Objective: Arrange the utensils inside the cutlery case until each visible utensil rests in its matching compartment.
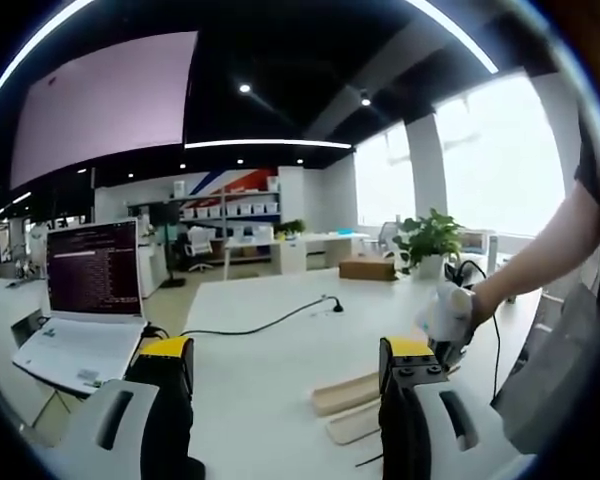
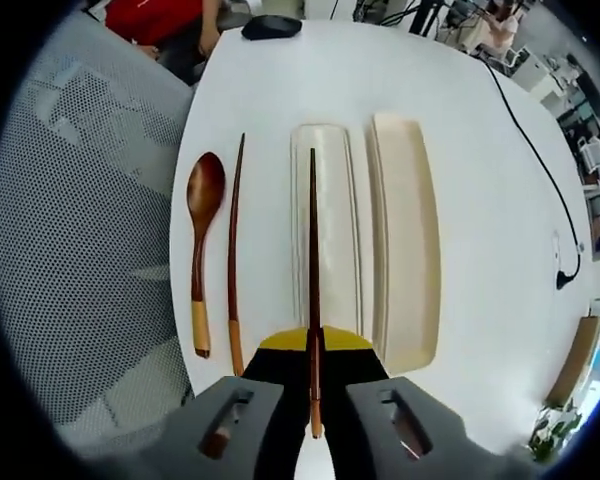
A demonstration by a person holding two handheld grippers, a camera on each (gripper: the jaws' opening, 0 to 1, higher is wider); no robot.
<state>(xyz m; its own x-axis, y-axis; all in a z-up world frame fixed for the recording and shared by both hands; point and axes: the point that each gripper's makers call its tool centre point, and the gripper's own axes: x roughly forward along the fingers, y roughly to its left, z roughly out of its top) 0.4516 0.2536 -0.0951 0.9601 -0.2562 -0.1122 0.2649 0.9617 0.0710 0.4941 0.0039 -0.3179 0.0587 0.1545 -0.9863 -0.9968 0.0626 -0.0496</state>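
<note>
In the right gripper view the right gripper (image 2: 314,400) has its jaws closed on a dark wooden chopstick (image 2: 313,270), clamped near its lighter handle end; the stick runs straight toward twelve o'clock over the narrow cutlery case tray (image 2: 342,240), though whether its tip touches the tray cannot be told. Just beside the tray at three o'clock lies the case's wider half (image 2: 408,250) (lid or base, hard to say). At nine o'clock of the tray, a second chopstick (image 2: 235,260) lies on the white table (image 2: 480,150), and a wooden spoon (image 2: 201,250) lies just beyond it, bowl toward twelve. A mesh chair back (image 2: 80,250) fills the far nine o'clock side. In the left gripper view the left gripper (image 1: 285,375) hangs above the table with its jaws wide apart, holding nothing. At four o'clock a person's hand (image 1: 450,315) grips the other tool, with the case pieces (image 1: 350,405) partly hidden behind the jaw. A laptop (image 1: 85,300) sits at nine o'clock.
</note>
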